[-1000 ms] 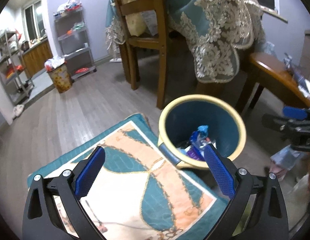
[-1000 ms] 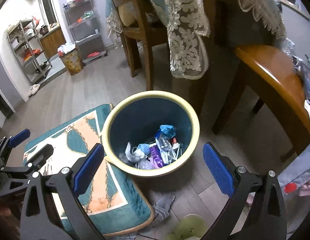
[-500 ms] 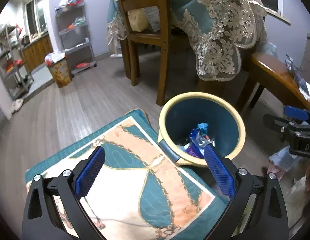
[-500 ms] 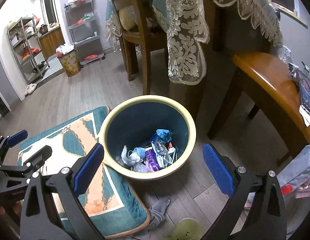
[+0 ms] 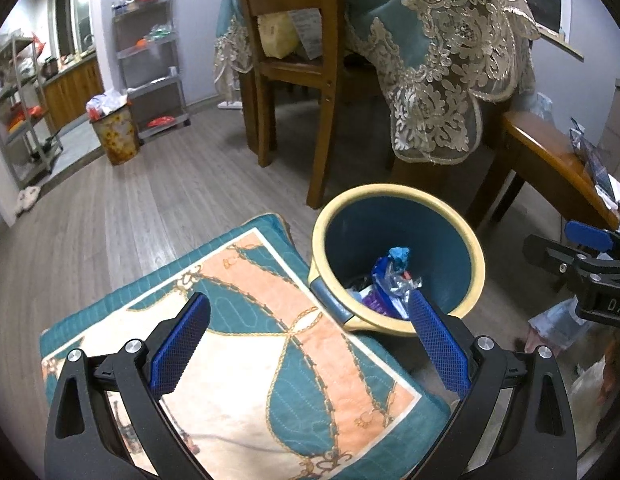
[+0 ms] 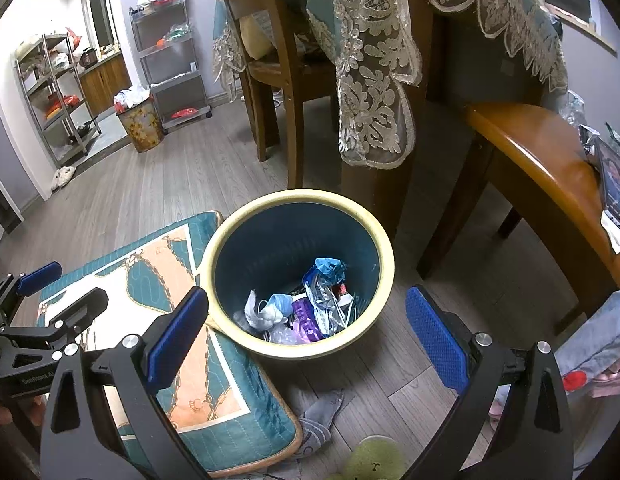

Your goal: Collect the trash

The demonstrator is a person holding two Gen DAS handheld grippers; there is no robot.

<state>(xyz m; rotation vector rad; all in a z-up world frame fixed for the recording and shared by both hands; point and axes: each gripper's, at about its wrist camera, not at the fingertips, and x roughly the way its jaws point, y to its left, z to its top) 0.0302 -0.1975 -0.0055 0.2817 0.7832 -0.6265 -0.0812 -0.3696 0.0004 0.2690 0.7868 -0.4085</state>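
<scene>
A round bin with a yellow rim [image 6: 297, 354] and blue inside stands on the wood floor, partly on a mat; it also shows in the left wrist view [image 5: 476, 256]. Crumpled wrappers and plastic trash [image 6: 305, 308] lie at its bottom, also seen from the left [image 5: 390, 280]. My right gripper [image 6: 305, 328] is open and empty, above the bin's near side. My left gripper [image 5: 307, 340] is open and empty over the teal and orange mat [image 5: 245, 344], left of the bin. Each gripper shows in the other's view: the right one [image 5: 582, 256], the left one [image 6: 41, 300].
A wooden chair [image 5: 293, 68] and a table with a lace-edged cloth [image 5: 442, 64] stand behind the bin. A wooden stool [image 6: 550, 168] is at the right. A grey cloth [image 6: 322, 416] and a green soft thing [image 6: 374, 460] lie on the floor. Shelves and a second bin [image 5: 115, 132] stand far left.
Both grippers have drawn back and up a little from the bin, which sits lower and smaller in both views. Both stay open and empty.
</scene>
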